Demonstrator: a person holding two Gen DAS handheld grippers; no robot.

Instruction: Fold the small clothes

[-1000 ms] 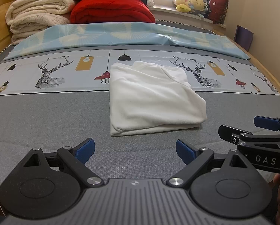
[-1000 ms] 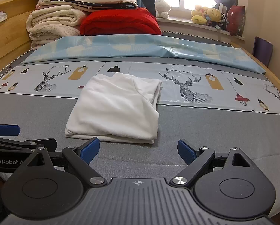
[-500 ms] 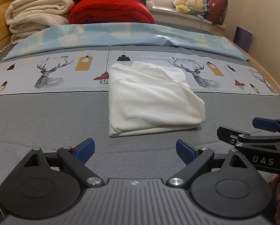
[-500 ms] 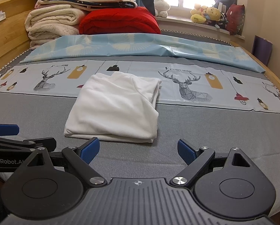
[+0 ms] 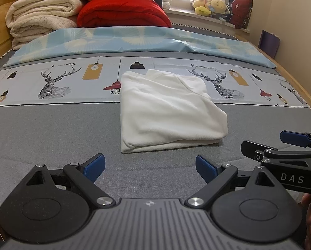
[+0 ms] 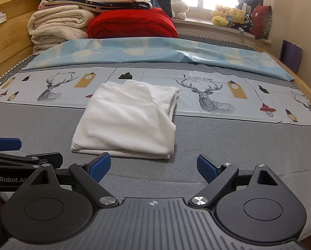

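Folded white garment (image 5: pixel 168 112) lying on the bed (image 5: pixel 51 129), both grippers hovering empty in front of it

Going left to right at the far end of the bed: cream blankets (image 5: pixel 40 18) are sitting stacked by the wooden headboard, a red quilt (image 5: pixel 122 12) is lying beside them, and soft toys (image 6: pixel 228 15) are crowding the windowsill, washed out by glare. A light blue sheet (image 5: pixel 134 39) is stretching across behind the garment, which is resting half on the deer-print band (image 6: pixel 207 98), half on the grey cover. The left gripper (image 5: pixel 150 167) is holding its fingers apart, nothing between them; the right gripper (image 6: pixel 153 165) is doing likewise. Each gripper is showing only partly at the edge of the other's view, and the garment's underside layers are staying hidden
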